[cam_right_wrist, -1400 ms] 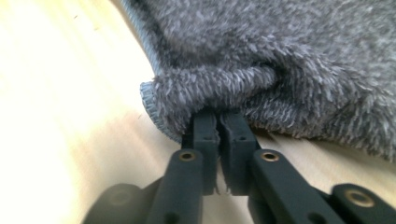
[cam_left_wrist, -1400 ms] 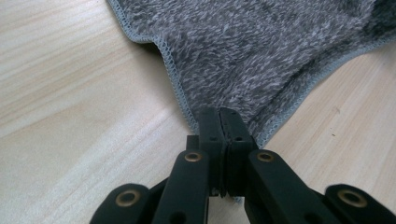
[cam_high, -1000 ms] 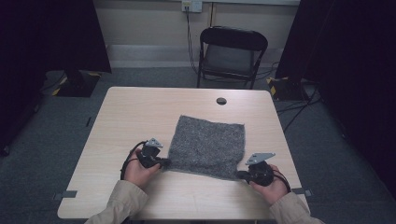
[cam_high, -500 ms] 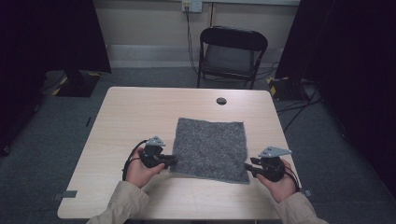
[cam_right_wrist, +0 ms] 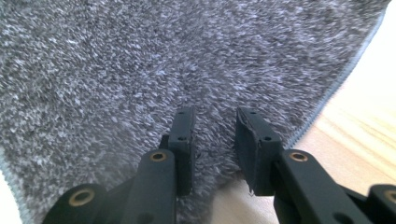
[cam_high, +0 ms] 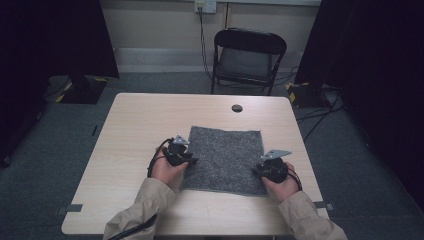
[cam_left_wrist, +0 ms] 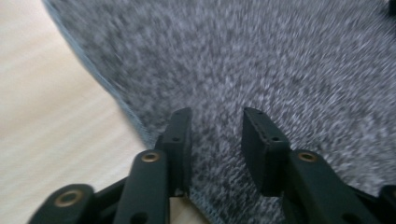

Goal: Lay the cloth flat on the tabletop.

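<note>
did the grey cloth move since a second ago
Yes. The grey cloth turned from skewed to square with the table edges, its near edge closer to the person; the black grommet stayed put.

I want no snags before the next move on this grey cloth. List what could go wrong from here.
1. Both the left gripper and the right gripper have parted jaws over the grey cloth, after just moving. Closing now may pinch only fuzz and slip off.
2. The cloth's near edge lies close to the table front, so a pull toward the person could drag it off.
3. The left gripper view is blurred, so aim may be off.
</note>
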A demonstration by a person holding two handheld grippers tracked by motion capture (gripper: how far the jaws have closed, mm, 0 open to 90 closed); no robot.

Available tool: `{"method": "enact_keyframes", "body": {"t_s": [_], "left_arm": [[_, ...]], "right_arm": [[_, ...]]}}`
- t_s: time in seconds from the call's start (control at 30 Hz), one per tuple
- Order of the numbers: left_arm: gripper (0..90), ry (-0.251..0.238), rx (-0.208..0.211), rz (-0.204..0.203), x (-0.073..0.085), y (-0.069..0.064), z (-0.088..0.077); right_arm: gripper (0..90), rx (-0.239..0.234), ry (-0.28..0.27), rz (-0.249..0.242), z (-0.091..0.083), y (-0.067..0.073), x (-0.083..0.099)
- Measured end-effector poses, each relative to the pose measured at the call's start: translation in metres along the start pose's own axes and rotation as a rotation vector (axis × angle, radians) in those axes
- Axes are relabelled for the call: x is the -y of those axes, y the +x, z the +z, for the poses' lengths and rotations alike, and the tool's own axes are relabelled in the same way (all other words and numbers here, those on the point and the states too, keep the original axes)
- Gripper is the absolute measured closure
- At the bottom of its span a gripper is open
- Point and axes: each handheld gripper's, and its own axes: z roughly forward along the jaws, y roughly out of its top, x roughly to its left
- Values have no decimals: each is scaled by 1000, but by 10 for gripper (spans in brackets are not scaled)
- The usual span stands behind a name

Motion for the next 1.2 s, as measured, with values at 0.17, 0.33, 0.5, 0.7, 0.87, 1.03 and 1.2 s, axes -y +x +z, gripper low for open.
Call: {"method": "enact_keyframes", "body": {"t_s": [0.17,0.33,0.5,0.7,0.87,1.03,1.2], "left_arm": [[883,39,-14,19,2,-3,-5],[898,72,-2,19,10,-3,-17],[897,56,-11,-3,23,0,-29],[897,61,-17,11,31,3,-38],[896,54,0,12,38,2,-43],[777,11,15,-22,41,3,-50],[384,-70,1,-72,35,9,-59]], "right_arm": [[569,13,-20,25,0,-4,1],[573,4,-56,3,-11,1,-2],[663,-36,7,-59,-4,16,3],[740,-51,36,-93,-8,24,8],[746,-82,58,-91,-16,33,13],[523,-77,30,-78,-20,41,14],[336,-80,-25,-25,-20,41,4]]}}
